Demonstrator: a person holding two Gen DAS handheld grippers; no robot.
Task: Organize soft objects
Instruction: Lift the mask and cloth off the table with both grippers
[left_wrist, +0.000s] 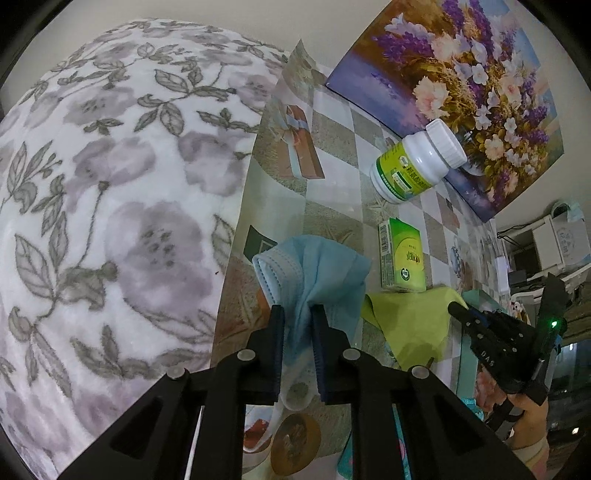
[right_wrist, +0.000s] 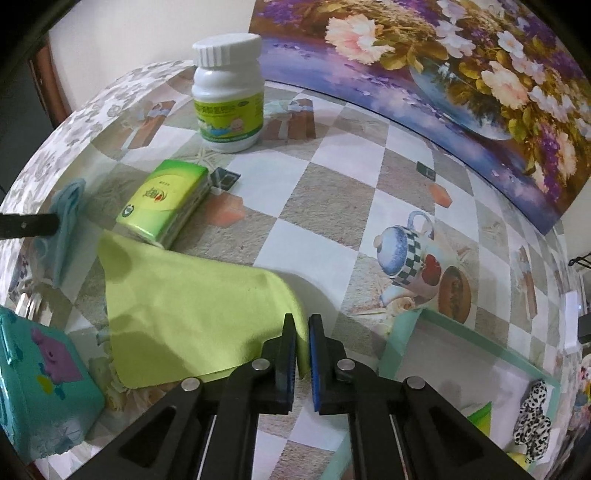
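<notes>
Blue mask (left_wrist: 310, 273) pinched in left gripper (left_wrist: 298, 314)

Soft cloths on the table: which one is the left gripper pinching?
The blue face mask, bunched between the left gripper; the right gripper pinches the green cloth.

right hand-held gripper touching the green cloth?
Touching. Right wrist view: the right hand-held gripper is shut on a corner of the green cloth, pinched between both pads.
</notes>
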